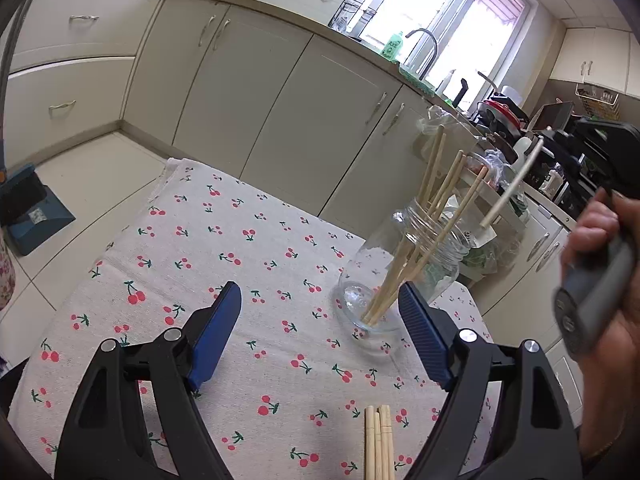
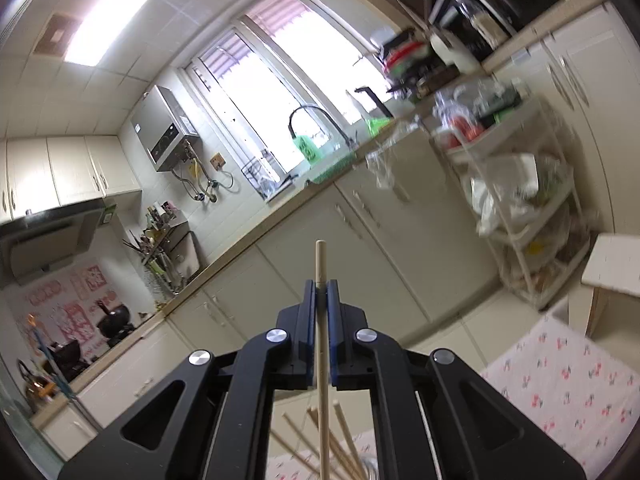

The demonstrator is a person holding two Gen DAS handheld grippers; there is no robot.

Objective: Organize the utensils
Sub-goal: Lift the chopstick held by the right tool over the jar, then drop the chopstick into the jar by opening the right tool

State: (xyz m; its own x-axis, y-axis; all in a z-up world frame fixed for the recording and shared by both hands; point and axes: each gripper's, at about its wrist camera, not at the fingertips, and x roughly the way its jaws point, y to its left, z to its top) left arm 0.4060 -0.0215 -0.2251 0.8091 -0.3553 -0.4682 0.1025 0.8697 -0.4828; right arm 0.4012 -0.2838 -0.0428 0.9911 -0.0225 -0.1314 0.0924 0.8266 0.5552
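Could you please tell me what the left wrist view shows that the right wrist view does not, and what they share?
Only the left wrist view shows the whole glass jar, the loose chopsticks lying on the tablecloth, and the left gripper with its jaws open. Only the right wrist view shows the right gripper shut on a chopstick. Both show that held chopstick, the jar's chopsticks, the cherry tablecloth and the window.

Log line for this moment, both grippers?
left gripper: open, idle | right gripper: shut on chopstick above jar | loose chopsticks on tablecloth
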